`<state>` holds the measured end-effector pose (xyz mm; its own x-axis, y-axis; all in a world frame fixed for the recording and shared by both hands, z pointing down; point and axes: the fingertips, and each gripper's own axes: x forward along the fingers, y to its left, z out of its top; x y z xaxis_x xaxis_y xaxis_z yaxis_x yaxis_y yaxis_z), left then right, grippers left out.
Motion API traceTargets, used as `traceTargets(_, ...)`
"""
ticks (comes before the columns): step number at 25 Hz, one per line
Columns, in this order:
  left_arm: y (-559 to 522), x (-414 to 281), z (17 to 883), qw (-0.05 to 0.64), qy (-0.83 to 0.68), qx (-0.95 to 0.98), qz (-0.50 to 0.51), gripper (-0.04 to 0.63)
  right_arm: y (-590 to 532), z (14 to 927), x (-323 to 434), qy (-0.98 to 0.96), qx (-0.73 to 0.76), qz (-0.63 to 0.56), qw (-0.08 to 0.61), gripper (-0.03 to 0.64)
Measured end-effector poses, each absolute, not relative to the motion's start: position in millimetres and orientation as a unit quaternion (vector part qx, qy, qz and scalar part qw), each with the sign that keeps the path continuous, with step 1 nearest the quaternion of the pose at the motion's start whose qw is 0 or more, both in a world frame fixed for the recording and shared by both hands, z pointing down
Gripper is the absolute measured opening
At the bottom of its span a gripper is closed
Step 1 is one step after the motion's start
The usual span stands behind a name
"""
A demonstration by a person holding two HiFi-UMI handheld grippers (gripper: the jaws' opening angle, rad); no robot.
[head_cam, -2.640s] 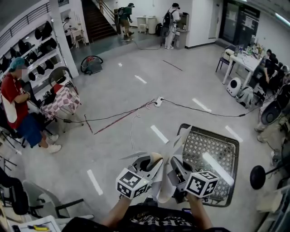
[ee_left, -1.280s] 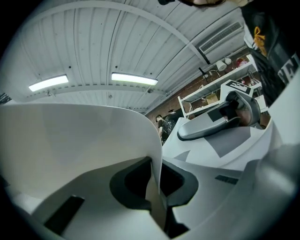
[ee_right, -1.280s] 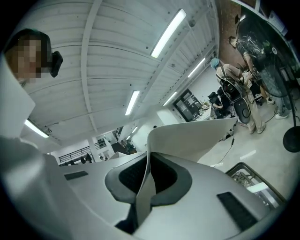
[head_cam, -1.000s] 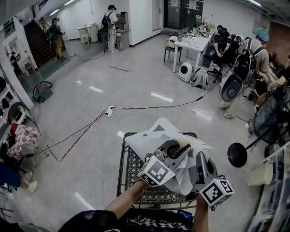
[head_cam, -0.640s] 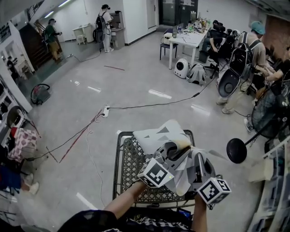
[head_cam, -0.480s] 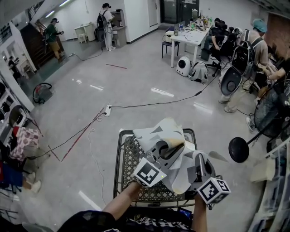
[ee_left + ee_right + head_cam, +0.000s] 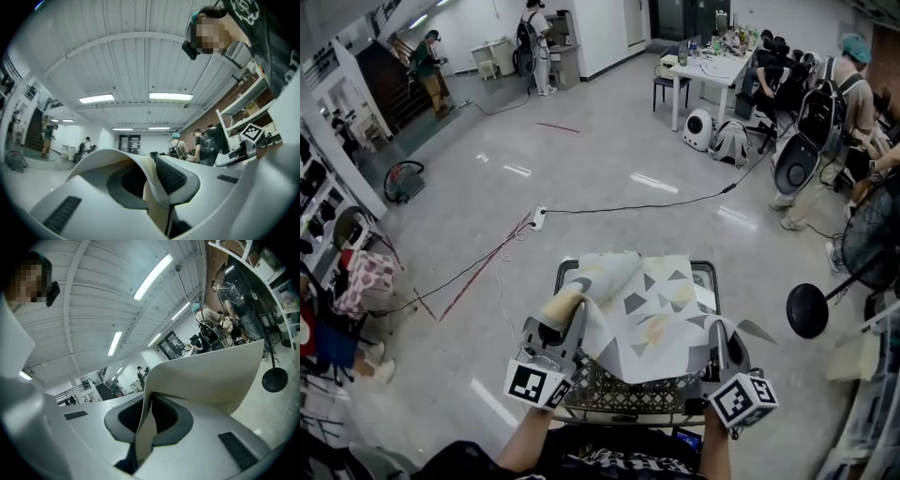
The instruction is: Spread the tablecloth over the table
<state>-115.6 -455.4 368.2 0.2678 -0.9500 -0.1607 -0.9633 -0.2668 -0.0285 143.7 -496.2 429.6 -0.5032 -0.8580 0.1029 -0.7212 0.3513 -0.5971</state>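
Tablecloth (image 7: 649, 314), white with grey triangles, lies draped over most of the black mesh desk (image 7: 619, 382) just in front of me. It reaches the far rim, while a strip of mesh along the near edge is bare.

My left gripper (image 7: 565, 314) is at the desk's left side, pointing away from me and about level, with its marker cube nearest me. The cloth's near left corner is gathered into it and rises in a fold over its tips. In the left gripper view the cloth's edge is pinched between the jaws, which are barely apart and opening.

My right gripper (image 7: 717, 333) is at the desk's near right corner, also pointing forward and roughly level. It is well apart from the left one, with the cloth spanning the gap between them. In the right gripper view a fold of the cloth stands between the jaws and curls off to the right; these jaws are also almost together on it and opening.

My left forearm (image 7: 528, 439) and right forearm (image 7: 710, 450) both come in from the bottom edge of the head view. A power strip (image 7: 538, 217) with trailing cables lies on the floor beyond the desk.
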Motion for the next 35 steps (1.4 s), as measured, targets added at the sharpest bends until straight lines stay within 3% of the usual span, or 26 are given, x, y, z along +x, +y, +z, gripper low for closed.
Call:
traceTargets(7,-385,-180,431,0.043,0.744,-0.666,-0.005,0.074,-476,453,103,0.836,-0.453,-0.305,0.053,0.028)
traceTargets(14,-350,-219,497,-0.064,0.765,-0.639,0.051,0.077,-440,486,94,0.825,-0.449,-0.342,0.029,0.028)
traceTargets(20,-381,-167,544,-0.077,0.67,-0.738,0.003,0.077,-404,492,137,0.772,-0.537,-0.337,0.048,0.017)
traceTargets(23,-411,-111,542,-0.023,0.601,-0.798,-0.041,0.077,-390,483,173,0.75,-0.581,-0.311,0.058,0.017)
traceTargets(32,-430,3,492,0.283,0.4,-0.849,-0.198,0.071,-323,511,213,0.687,-0.645,-0.326,0.074,0.018)
traceTargets(35,-420,-12,477,0.285,0.446,-0.83,-0.174,0.069,-324,516,215,0.693,-0.632,-0.34,0.072,0.021)
